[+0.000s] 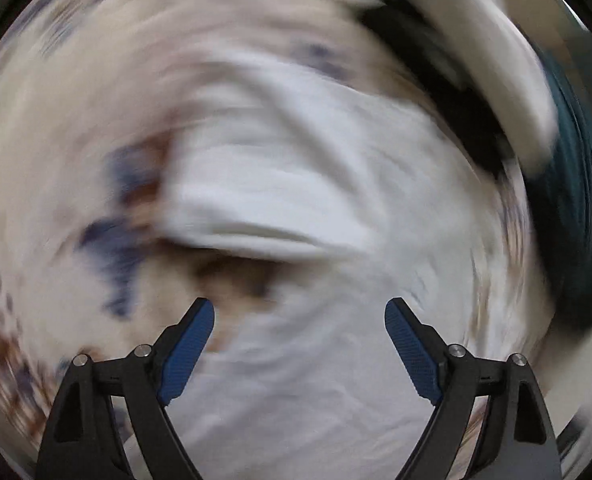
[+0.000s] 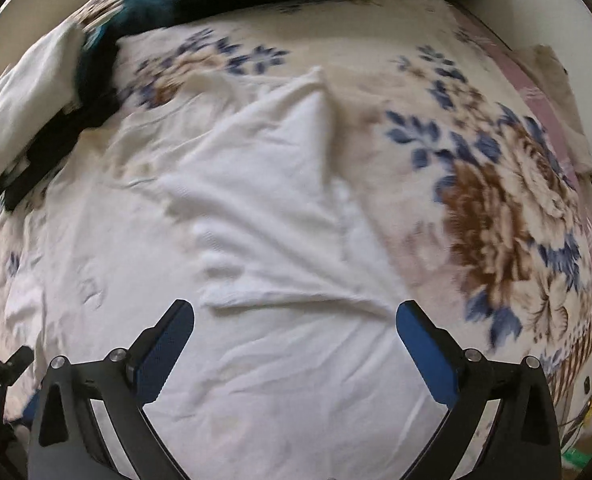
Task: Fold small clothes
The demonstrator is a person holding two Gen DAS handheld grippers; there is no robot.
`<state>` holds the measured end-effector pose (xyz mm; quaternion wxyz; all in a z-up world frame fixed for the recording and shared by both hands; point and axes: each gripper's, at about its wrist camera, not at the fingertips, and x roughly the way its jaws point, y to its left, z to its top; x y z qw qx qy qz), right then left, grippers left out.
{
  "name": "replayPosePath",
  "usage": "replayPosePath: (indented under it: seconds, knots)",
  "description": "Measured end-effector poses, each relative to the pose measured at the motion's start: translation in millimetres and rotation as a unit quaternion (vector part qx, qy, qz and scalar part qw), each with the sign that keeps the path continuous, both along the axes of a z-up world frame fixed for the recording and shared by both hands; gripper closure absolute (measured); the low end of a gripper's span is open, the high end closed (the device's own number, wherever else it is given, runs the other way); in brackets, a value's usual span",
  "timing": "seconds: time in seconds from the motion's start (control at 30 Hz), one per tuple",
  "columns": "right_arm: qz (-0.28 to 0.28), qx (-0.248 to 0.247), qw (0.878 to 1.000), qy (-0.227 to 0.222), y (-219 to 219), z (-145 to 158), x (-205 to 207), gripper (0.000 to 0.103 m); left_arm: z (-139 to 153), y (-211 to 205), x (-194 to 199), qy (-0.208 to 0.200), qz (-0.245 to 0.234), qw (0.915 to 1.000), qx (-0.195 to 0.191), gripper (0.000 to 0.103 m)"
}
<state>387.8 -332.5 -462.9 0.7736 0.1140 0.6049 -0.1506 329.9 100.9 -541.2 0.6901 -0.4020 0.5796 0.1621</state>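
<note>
Both tools gape over the white garment (image 2: 256,208), its edges free.

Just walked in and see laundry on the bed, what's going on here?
A person is folding a white garment spread on a floral blanket, using a handheld tool in each hand. Both the left tool and right tool are open above the cloth, holding nothing. More clothes lie piled nearby.

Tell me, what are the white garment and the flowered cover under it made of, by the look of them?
White garment: probably a thin cotton knit, matte, creasing in soft folds. Flowered cover: looks like plush fleece, its printed blossoms soft-edged and fuzzy, though blur leaves that open.
</note>
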Motion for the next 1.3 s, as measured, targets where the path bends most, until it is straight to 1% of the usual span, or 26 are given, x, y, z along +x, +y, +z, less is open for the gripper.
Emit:
replayPosePath:
  seconds: [0.07, 0.1, 0.2, 0.23, 0.27, 0.3, 0.37, 0.4, 0.43, 0.53, 0.6, 0.63, 0.7, 0.73, 0.77, 0.8, 0.83, 0.9, 0.93, 1.0, 1.07, 1.1, 1.13, 1.17, 1.2, 1.3]
  knots:
    - [0.015, 0.004, 1.0, 0.0, 17, -2, 1, 0.001, -16, 27, -8, 0.004, 0.053, 0.9976, -0.044, 0.018]
    - [0.017, 0.011, 1.0, 0.0, 22, -5, 1, 0.001, -30, 42, -8, 0.001, 0.078, 0.9934, -0.084, 0.018]
    - [-0.001, 0.062, 0.998, 0.019, 29, -28, 1, 0.001, -49, 65, -3, -0.025, 0.133, 0.9831, -0.123, 0.018]
    - [-0.009, 0.069, 0.997, 0.026, 29, -34, 1, 0.001, -49, 69, 0, -0.033, 0.14, 0.9826, -0.118, 0.039]
    - [-0.015, 0.074, 0.997, 0.031, 29, -40, 0, 0.001, -47, 73, 4, -0.04, 0.142, 0.9838, -0.102, 0.057]
    - [-0.019, 0.072, 0.997, 0.035, 29, -45, 0, 0.001, -43, 74, 13, -0.056, 0.13, 0.9871, -0.075, 0.099]
    - [-0.019, 0.056, 0.997, 0.039, 30, -50, -2, 0.001, -28, 70, 25, -0.09, 0.101, 0.9905, -0.025, 0.1]
    - [-0.019, 0.054, 0.998, 0.04, 29, -52, -3, 0.001, -15, 64, 36, -0.107, 0.068, 0.9918, 0.015, 0.1]
    - [-0.02, 0.053, 0.998, 0.041, 28, -54, -4, 0.001, -6, 59, 43, -0.119, 0.046, 0.9911, 0.038, 0.1]
    - [-0.022, 0.064, 0.997, 0.04, 22, -60, -8, 0.001, 29, 20, 71, -0.162, -0.033, 0.9811, 0.1, 0.1]
    - [-0.03, 0.067, 0.996, 0.043, 15, -64, -13, 0.001, 47, -9, 84, -0.19, -0.093, 0.969, 0.128, 0.1]
    - [-0.037, 0.07, 0.996, 0.043, 10, -65, -16, 0.001, 56, -29, 89, -0.201, -0.134, 0.959, 0.149, 0.1]
    - [-0.051, 0.07, 0.995, 0.044, -1, -65, -23, 0.001, 64, -70, 96, -0.219, -0.212, 0.9379, 0.166, 0.1]
    - [-0.056, 0.07, 0.995, 0.044, -5, -65, -25, 0.001, 62, -95, 97, -0.22, -0.257, 0.9245, 0.175, 0.1]
    - [-0.062, 0.069, 0.995, 0.044, -10, -64, -29, 0.001, 59, -116, 99, -0.221, -0.294, 0.913, 0.176, 0.1]
    - [-0.066, 0.068, 0.995, 0.045, -14, -63, -32, 0.001, 51, -141, 93, -0.218, -0.339, 0.8978, 0.178, 0.1]
    - [-0.069, 0.064, 0.995, 0.045, -18, -61, -36, 0.001, 43, -155, 87, -0.213, -0.365, 0.8892, 0.176, 0.099]
    - [-0.068, 0.061, 0.995, 0.049, -24, -60, -42, 0.001, 18, -181, 81, -0.183, -0.415, 0.8764, 0.16, 0.095]
    - [-0.068, 0.061, 0.995, 0.049, -27, -57, -44, 0.001, 4, -190, 76, -0.156, -0.434, 0.8748, 0.148, 0.095]
    - [-0.064, 0.065, 0.995, 0.044, -34, -51, -48, 0.001, -18, -192, 71, -0.119, -0.445, 0.8813, 0.108, 0.091]
    - [-0.051, 0.07, 0.996, 0.033, -34, -41, -49, 0.001, -26, -182, 66, -0.098, -0.427, 0.898, 0.043, 0.081]
    - [-0.046, 0.075, 0.996, 0.028, -32, -37, -48, 0.001, -25, -172, 62, -0.097, -0.411, 0.9063, 0.015, 0.069]
    - [-0.038, 0.088, 0.995, 0.018, -29, -31, -46, 0.001, -23, -161, 60, -0.096, -0.395, 0.9136, -0.001, 0.052]
    - [-0.027, 0.105, 0.994, 0.006, -24, -25, -42, 0.001, -19, -145, 57, -0.099, -0.373, 0.9222, -0.023, 0.042]
    - [-0.019, 0.117, 0.993, 0.001, -23, -22, -37, 0.001, -15, -138, 55, -0.102, -0.361, 0.9266, -0.03, 0.035]
    - [0.02, 0.18, 0.983, -0.007, 0, -15, -11, 0.001, -1, -96, 52, -0.106, -0.289, 0.9507, -0.037, 0.035]
